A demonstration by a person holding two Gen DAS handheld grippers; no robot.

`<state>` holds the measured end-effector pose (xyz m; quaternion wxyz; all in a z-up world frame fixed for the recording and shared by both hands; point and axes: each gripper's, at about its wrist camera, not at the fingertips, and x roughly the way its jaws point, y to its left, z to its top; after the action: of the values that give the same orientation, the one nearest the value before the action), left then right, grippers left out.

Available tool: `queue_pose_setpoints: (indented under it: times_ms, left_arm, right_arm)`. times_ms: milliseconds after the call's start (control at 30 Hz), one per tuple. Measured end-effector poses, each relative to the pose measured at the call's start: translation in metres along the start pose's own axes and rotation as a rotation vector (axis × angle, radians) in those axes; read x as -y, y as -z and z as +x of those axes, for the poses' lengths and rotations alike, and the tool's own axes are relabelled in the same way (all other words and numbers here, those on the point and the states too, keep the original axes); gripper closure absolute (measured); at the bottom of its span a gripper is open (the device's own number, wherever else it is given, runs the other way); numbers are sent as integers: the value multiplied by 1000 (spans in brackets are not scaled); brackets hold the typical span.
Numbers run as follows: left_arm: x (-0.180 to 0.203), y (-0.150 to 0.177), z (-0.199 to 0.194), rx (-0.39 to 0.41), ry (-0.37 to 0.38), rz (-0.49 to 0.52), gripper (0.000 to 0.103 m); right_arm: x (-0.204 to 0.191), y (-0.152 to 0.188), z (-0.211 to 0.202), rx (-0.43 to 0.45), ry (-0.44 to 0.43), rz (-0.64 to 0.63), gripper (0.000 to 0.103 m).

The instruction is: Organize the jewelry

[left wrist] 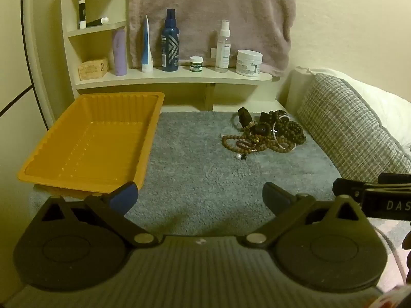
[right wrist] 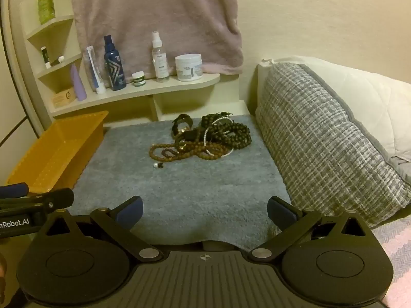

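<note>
A tangled pile of jewelry [left wrist: 264,133], brown and black bead strings with a white one, lies on the grey-blue mat [left wrist: 205,179] at the far right; it also shows in the right wrist view [right wrist: 205,138]. A small pearl piece [right wrist: 155,165] lies just in front of the pile. An empty orange tray [left wrist: 90,143] sits on the left of the mat, also in the right wrist view [right wrist: 56,148]. My left gripper [left wrist: 200,197] is open and empty at the mat's near edge. My right gripper [right wrist: 204,211] is open and empty, well short of the pile.
A shelf [left wrist: 174,79] behind the mat holds bottles, a tube and jars, under a hanging pink towel [left wrist: 210,12]. A grey checked cushion [right wrist: 321,138] borders the mat on the right. A wall bounds the left side.
</note>
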<state>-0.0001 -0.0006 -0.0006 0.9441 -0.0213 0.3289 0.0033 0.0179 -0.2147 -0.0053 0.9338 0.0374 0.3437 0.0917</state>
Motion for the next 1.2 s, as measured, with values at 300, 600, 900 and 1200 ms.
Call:
queue_pose_setpoints:
  times_ms: [300,600,900,1200]
  left_arm:
    - [-4,-1,0,-8,15,-10,1]
    - [0,0,0,-11,12,-8,1]
    - [1,0,0,-10,12,-9,1]
    - [5,0,1,-9,10,-6,1]
  right_arm:
    - [-1,0,-2,1,-10,5,0]
    - [-1,2,-1,7,-2,8,0]
    - [-1,1,-2,5,1,13,0]
    - [0,2,-2,6,1,13,0]
